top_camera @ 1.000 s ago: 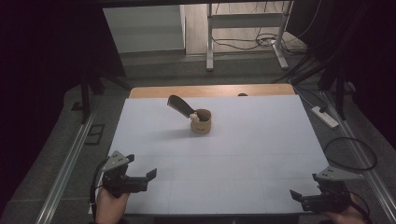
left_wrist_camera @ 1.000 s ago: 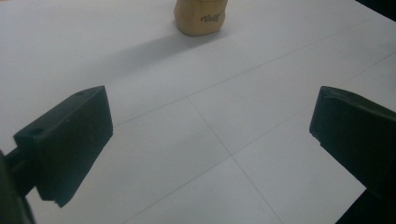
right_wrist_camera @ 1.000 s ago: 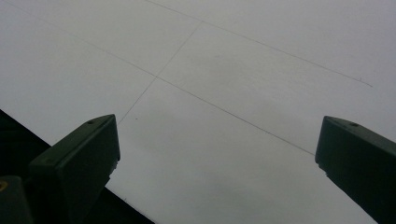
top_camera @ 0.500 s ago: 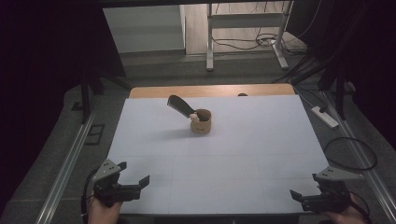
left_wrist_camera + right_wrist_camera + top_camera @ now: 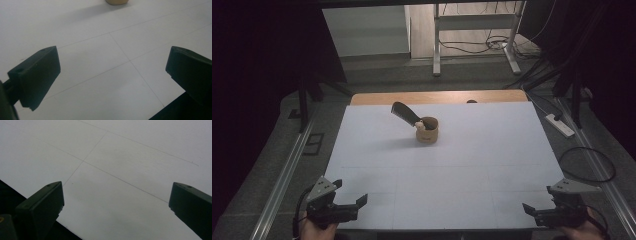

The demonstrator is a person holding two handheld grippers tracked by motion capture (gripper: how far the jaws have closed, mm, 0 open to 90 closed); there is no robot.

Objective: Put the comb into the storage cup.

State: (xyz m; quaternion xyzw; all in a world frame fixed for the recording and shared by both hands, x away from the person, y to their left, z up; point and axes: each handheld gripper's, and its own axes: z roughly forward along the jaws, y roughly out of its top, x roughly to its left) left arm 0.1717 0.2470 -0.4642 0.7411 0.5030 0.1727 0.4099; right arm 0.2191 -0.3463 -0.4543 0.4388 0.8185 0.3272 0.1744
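Small tan cup [image 5: 427,131] with black comb [image 5: 405,113] leaning out of it toward the left, on white table sheet [image 5: 492,150], far half, near centre. Left gripper [image 5: 357,205] at near left corner, jaws spread wide, nothing between them; cup well apart, ahead and to its right. Right gripper [image 5: 532,212] at near right corner, jaws likewise apart and empty; cup well apart, ahead and to its left.

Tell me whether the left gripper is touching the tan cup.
Apart. The high view shows the left gripper at the table's near edge, with bare white tabletop between it and the tan cup.
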